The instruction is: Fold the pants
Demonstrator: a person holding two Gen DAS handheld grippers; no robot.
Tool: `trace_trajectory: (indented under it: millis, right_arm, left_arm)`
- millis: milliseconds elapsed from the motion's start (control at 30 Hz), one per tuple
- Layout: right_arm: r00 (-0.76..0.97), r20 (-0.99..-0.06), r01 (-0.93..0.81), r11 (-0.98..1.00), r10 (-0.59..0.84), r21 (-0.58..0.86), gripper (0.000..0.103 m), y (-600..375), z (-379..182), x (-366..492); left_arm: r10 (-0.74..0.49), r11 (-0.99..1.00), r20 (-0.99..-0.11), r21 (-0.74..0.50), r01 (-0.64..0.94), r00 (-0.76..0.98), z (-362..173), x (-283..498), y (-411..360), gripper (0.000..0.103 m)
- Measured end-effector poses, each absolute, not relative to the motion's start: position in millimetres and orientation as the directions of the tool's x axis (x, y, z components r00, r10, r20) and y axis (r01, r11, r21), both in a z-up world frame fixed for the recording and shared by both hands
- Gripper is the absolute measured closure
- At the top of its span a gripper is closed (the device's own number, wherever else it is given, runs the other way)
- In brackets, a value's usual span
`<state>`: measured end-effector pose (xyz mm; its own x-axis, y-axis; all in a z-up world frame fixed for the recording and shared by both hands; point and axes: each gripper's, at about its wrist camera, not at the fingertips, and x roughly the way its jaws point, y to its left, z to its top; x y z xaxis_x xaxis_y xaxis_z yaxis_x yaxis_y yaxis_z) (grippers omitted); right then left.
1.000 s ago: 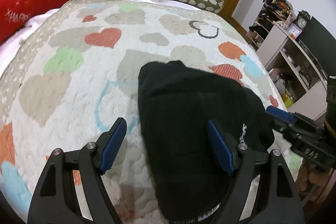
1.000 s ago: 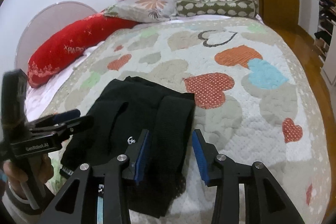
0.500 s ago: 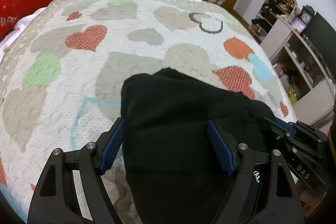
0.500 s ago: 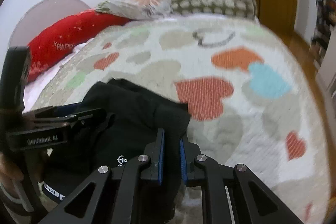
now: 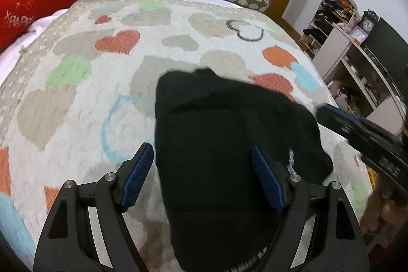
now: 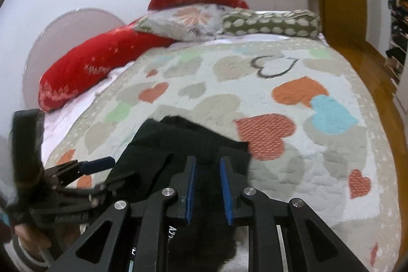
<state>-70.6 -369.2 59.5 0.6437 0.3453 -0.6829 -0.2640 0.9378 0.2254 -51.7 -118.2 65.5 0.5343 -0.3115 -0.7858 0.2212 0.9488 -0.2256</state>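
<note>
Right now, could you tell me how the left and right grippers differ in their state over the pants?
The left gripper is wide open, its fingers straddling the pants without pinching; the right gripper is nearly closed, with black fabric filling the narrow gap, though a firm pinch is unclear. The left sits at the pants' left edge, the right toward their right side. Both have blue pads and hover over the quilt.

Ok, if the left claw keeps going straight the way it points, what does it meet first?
Most likely the black pants: the open left claw straddles their folded edge, with the heart quilt underneath. Depth is hard to judge.
</note>
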Motion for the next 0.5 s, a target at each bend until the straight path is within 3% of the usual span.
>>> trace_trajectory:
  millis: [167, 233, 500]
  right_arm:
    - [0.604, -0.738, -0.244, 0.951, 0.302, 0.189, 0.084, -355.5, 28.2, -51.3]
    - [0.592, -0.742, -0.232, 0.948, 0.315, 0.218, 0.077, -359.9, 21.1, -49.0]
    - [0.599, -0.737, -0.233, 0.949, 0.313, 0.213, 0.072, -369.8, 37.0, -73.9]
  left_arm:
    - [-0.281, 0.956, -0.808, -0.188, 0.224, 0.518, 48.4, -58.3, -126.6, 0.023]
    - [-0.297, 0.953, -0.807, -0.215, 0.214, 0.510, 42.9, -57.1, -125.2, 0.023]
    - [-0.303, 0.952, -0.807, -0.228, 0.205, 0.507, 42.9, -57.6, -124.8, 0.023]
